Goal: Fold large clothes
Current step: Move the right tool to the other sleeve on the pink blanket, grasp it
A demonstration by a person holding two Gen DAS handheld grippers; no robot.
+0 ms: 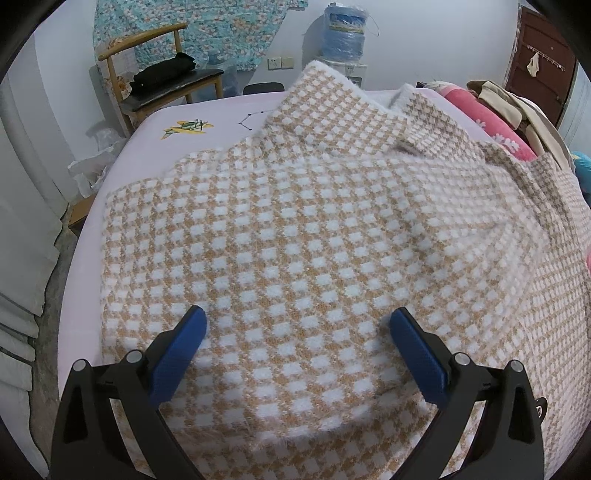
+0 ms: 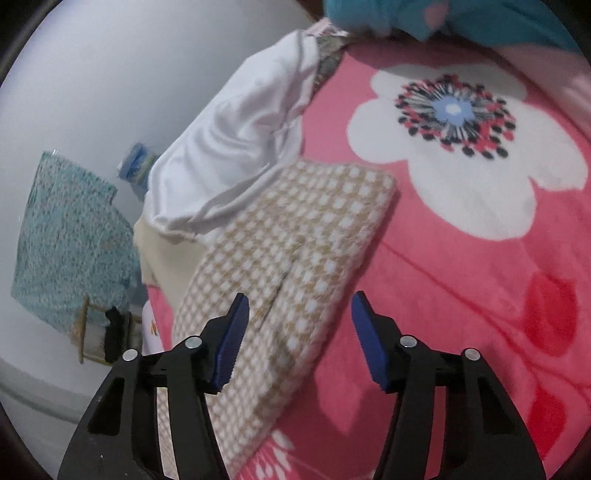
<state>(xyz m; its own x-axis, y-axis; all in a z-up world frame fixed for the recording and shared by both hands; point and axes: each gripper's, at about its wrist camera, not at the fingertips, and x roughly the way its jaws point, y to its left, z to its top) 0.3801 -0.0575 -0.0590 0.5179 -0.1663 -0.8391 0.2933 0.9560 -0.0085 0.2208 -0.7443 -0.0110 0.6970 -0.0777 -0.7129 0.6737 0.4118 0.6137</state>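
A large tan-and-white checked knit garment (image 1: 295, 221) lies spread over the pale pink bed (image 1: 207, 114), its far edge rumpled upward. My left gripper (image 1: 298, 315) hovers open above the garment's near part, and its blue pads (image 1: 184, 350) hold nothing. In the right wrist view, a sleeve of the same checked knit (image 2: 295, 229) lies flat on a pink flowered blanket (image 2: 461, 295). My right gripper (image 2: 300, 298) stands open just above the sleeve's near end. The fabric shows between the fingers, but neither pad presses on it.
A white garment (image 2: 240, 147) lies crumpled beside the sleeve's far end. Folded clothes (image 1: 498, 107) and the pink blanket (image 1: 491, 122) are piled at the bed's far right. A wooden chair (image 1: 166, 81) with a dark bundle and a water jug (image 1: 345, 33) stand beyond the bed.
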